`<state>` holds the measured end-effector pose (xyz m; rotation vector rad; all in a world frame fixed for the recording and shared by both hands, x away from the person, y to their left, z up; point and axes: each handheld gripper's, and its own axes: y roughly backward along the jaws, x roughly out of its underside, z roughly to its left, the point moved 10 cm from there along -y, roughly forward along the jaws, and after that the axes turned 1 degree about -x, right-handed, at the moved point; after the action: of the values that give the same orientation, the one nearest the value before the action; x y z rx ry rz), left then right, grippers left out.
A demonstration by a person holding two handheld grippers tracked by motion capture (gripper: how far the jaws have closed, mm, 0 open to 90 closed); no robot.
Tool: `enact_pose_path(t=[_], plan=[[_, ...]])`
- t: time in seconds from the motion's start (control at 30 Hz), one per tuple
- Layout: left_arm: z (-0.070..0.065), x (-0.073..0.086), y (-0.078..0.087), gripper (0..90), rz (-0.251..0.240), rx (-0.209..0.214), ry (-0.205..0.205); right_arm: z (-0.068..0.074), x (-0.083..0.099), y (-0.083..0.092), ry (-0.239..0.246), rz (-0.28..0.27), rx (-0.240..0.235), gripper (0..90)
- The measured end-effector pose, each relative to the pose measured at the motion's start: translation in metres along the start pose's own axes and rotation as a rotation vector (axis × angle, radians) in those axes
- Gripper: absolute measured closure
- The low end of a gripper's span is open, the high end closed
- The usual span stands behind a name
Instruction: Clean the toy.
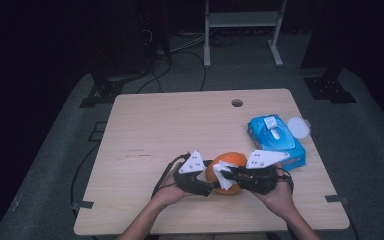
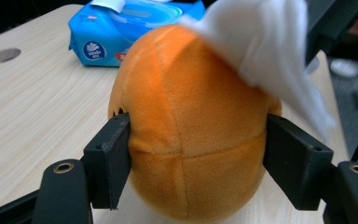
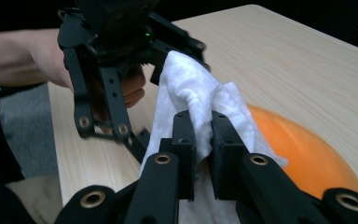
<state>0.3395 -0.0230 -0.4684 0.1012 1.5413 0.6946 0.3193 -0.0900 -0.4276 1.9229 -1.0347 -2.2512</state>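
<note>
Where the two grippers meet at the near middle of the table (image 1: pixel 145 125), an orange plush ball (image 1: pixel 232 162) rests on the wood. Item: plush ball, rounded, short-piled, with stitched seams crossing its side; left gripper (image 2: pixel 196 163) clamps it, one pad on each flank. Item: white wipe (image 3: pixel 191 93), crumpled, draped over the ball's top; right gripper (image 3: pixel 199 154) has its jaws pressed together on a fold of it. Seams and pile show in the left gripper view; the pinch on the cloth reads plainly in the right gripper view, with the left gripper close behind. Further right on the high view: blue wipes pack (image 1: pixel 276 140), lid flipped up, white round lid (image 1: pixel 298 126) just beside it. Beyond: cable hole (image 1: pixel 237 103) near the far edge.
</note>
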Motion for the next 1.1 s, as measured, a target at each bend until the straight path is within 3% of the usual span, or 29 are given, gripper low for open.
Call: enact_pose_path(t=[0.07, 0.17, 0.27, 0.33, 0.37, 0.43, 0.47, 0.53, 0.67, 0.77, 0.83, 0.97, 1.07, 1.1], plan=[[0.001, 0.003, -0.001, 29.0, 0.003, -0.009, -0.008, -0.001, 0.001, -0.002, 0.023, 0.014, 0.018, 80.9], [0.003, 0.008, -0.001, 29.2, 0.009, -0.009, -0.01, -0.017, 0.003, 0.007, -0.008, 0.004, 0.072, 80.8], [0.005, 0.008, 0.0, 27.4, 0.003, 0.001, 0.026, -0.039, 0.012, 0.018, -0.07, 0.005, 0.108, 80.8], [0.003, 0.006, -0.002, 21.3, -0.013, 0.034, 0.06, -0.048, 0.021, 0.019, -0.114, 0.007, 0.103, 80.8], [0.002, 0.004, -0.003, 18.0, -0.023, 0.05, 0.085, -0.048, 0.022, 0.019, -0.13, 0.003, 0.092, 80.8], [0.003, 0.003, -0.005, 13.8, -0.028, 0.05, 0.139, -0.042, 0.021, 0.017, -0.113, 0.009, 0.083, 80.8], [0.004, 0.002, -0.005, 14.2, -0.031, 0.044, 0.143, -0.036, 0.017, 0.015, -0.098, 0.009, 0.069, 80.8], [0.003, 0.003, -0.004, 19.2, -0.028, 0.03, 0.113, -0.022, 0.012, 0.009, -0.046, 0.017, 0.059, 80.7], [-0.003, 0.004, -0.004, 23.3, -0.013, 0.013, 0.033, -0.001, 0.005, -0.003, -0.01, 0.021, 0.006, 80.6], [-0.003, 0.004, -0.003, 24.8, -0.015, 0.012, 0.025, -0.004, 0.004, -0.001, 0.002, 0.022, 0.028, 81.1], [-0.003, 0.004, -0.003, 24.8, -0.016, 0.015, 0.028, -0.014, 0.005, 0.005, 0.001, 0.02, 0.07, 81.0], [-0.005, 0.002, -0.005, 24.8, -0.02, 0.01, 0.042, -0.032, 0.011, 0.015, -0.052, 0.01, 0.101, 81.2], [-0.009, 0.0, -0.007, 24.7, -0.004, -0.005, 0.019, -0.026, 0.01, 0.013, -0.045, 0.012, 0.098, 81.2], [-0.01, 0.0, -0.007, 24.7, -0.002, -0.007, 0.01, -0.02, 0.007, 0.011, -0.036, 0.004, 0.074, 81.2]])
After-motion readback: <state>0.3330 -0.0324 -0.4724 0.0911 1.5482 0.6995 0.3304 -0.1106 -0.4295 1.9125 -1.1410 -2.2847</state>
